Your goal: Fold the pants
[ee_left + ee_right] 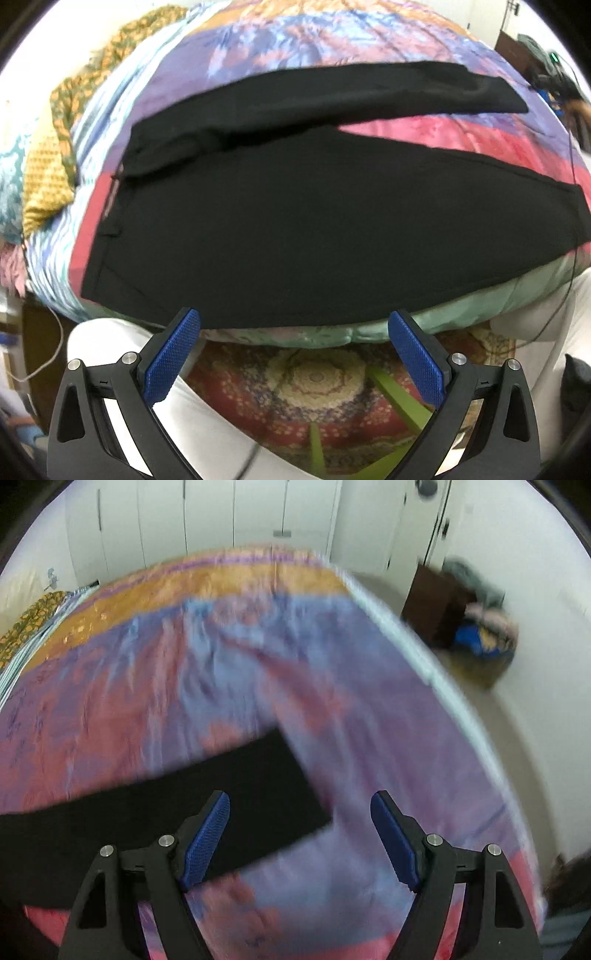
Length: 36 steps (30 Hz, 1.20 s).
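Pants (295,229) lie spread on the bed (424,129), waist to the left, legs running right and parting into a V. A blanket (48,177) lies heaped at the bed's left edge. A rug (314,380) covers the floor below the near edge.

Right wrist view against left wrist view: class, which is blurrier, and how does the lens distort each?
Right wrist view: heavy motion blur smears the multicoloured patterned bedspread and the black fabric pants, while the open right gripper is sharp. Left wrist view: much crisper, slight softness on the pants; the open left gripper is sharp. Both: fisheye bulge, dark corners.
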Available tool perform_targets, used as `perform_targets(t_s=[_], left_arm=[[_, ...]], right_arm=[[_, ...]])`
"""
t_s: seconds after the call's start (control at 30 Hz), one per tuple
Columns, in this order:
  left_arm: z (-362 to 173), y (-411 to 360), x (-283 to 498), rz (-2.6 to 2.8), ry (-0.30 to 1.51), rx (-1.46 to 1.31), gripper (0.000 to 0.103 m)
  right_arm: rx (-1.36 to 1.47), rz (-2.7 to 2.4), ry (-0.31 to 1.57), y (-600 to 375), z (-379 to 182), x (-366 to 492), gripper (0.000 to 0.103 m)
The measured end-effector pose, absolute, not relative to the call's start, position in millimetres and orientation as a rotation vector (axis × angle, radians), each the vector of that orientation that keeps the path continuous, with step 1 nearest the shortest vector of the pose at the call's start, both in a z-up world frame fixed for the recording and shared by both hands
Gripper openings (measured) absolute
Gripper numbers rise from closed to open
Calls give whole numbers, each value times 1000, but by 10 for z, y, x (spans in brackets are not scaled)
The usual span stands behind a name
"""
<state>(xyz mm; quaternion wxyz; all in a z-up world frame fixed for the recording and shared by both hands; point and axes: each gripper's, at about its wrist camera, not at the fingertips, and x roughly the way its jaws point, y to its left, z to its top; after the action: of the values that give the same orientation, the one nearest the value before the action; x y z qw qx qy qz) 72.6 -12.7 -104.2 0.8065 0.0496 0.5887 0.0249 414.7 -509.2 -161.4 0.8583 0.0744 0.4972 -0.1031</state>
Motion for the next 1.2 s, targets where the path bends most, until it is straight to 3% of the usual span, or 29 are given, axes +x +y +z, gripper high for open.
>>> perform_targets(t_s=[0.17, 0.3, 0.33, 0.37, 0.4, 0.47, 0.53, 0.57, 0.63, 0.77, 0.97, 1.2], left_arm=[[-1124, -247, 789, 45, 1281, 139, 102], [-1197, -304, 830, 40, 1308, 165, 102], [-1220, -311, 847, 40, 1315, 167, 102], [-1253, -314, 864, 42, 1323, 168, 102], [-1262, -315, 873, 44, 1328, 171, 102], [-1282, -279, 922, 56, 1319, 178, 102], [-1295, -179, 1019, 73, 1302, 171, 102], [-1303, -88, 1115, 85, 1294, 155, 102], [-1274, 120, 1352, 113, 1247, 110, 102], [-1178, 658, 2048, 285, 1064, 6, 102], [-1471, 1219, 2801, 400, 840, -154, 102], [-2076, 1358, 2857, 343, 933, -211, 102]], right_arm=[[666, -77, 1050, -5473, -2359, 3920, 62], [844, -48, 942, -5448, -2558, 4007, 62], [868, -48, 927, -5450, -2578, 4050, 57], [864, -64, 931, -5434, -2589, 4119, 27], [822, -93, 945, -5411, -2551, 4155, 12], [666, -128, 943, -5322, -2390, 4177, 11], [468, -189, 968, -5229, -2294, 4073, 17], [417, -216, 982, -5207, -2300, 4022, 39], [357, -335, 992, -5277, -2299, 3873, 73], [284, -372, 878, -5107, -2026, 3678, 74], [294, 181, 902, -3505, -1852, 3904, 76], [250, 802, 1054, -1108, -2020, 4016, 77]])
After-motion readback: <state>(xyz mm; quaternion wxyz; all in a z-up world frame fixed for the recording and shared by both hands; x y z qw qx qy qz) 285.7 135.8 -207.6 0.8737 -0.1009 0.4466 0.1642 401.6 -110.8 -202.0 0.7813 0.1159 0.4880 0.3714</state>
